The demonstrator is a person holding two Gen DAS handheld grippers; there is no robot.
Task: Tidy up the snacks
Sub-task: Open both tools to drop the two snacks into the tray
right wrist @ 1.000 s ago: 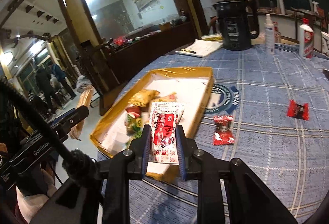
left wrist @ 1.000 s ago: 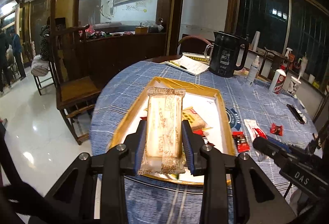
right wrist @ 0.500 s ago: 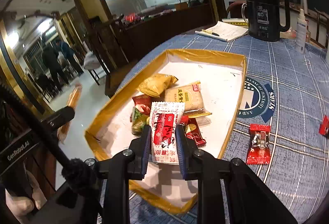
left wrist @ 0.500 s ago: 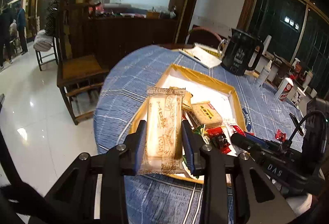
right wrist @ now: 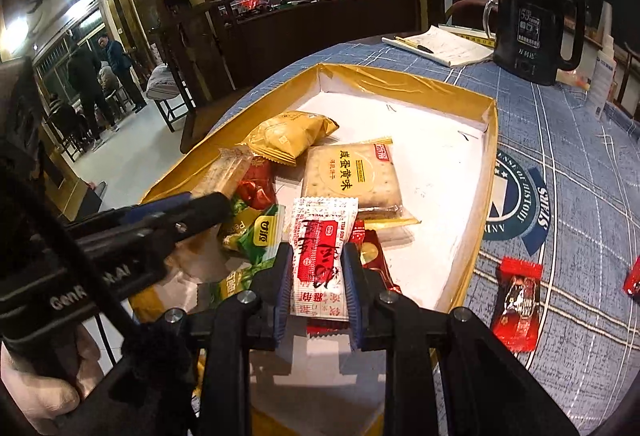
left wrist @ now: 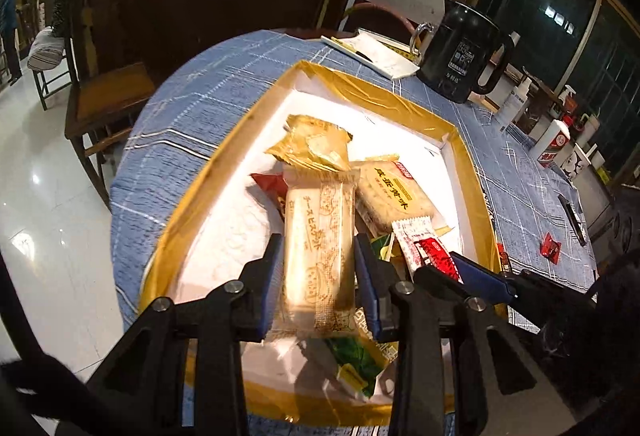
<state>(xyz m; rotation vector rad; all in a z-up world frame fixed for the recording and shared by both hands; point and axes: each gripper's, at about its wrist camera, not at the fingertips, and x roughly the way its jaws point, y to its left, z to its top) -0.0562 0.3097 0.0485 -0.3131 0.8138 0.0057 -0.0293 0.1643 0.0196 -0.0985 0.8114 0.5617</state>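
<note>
The left gripper is clamped on a light, crushable biscuit pack; the right gripper on a slippery red sachet. Both are held at 6 o'clock over the tray; side-edge holds are judged safest

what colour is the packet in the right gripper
White with red blocks and print; the red-and-white packet shows best in the right wrist view.

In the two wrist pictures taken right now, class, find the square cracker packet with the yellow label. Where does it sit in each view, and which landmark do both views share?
Left wrist view: the cracker packet lies right of centre in the tray, just right of the biscuit bar held by the left gripper.
Right wrist view: it lies at centre, above the red-and-white sachet in the right gripper.
Shared landmark: the black kettle.
</note>
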